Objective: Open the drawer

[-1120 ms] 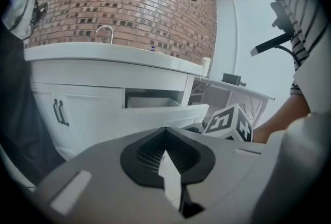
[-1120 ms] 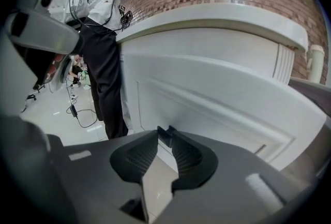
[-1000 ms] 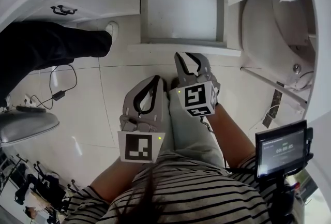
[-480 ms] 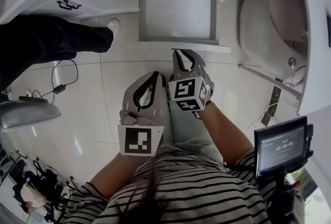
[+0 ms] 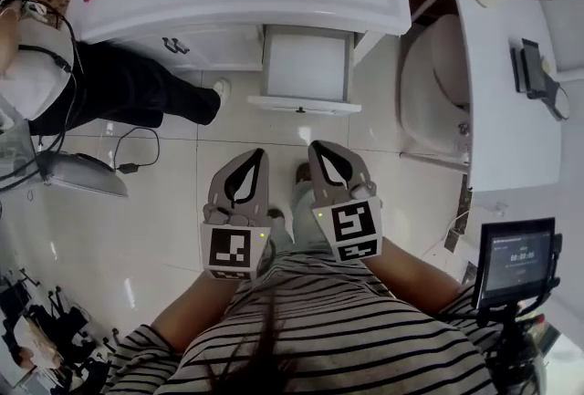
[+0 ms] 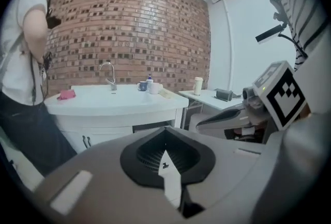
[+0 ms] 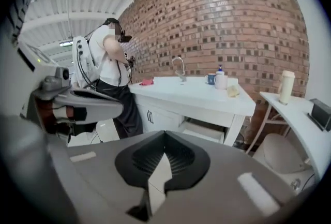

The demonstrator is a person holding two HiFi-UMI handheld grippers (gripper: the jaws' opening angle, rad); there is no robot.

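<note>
Drawer already out, well ahead of the fingers — right gripper nearer, just closed on nothing; left gripper closed, empty too.

We see bright, even light in every view, with faint shadows. The floor gives off soft glare. Fisheye bends the brick wall and blackens the corners of both gripper views, where whatever lies nearest the lens looks soft and out of focus.
</note>
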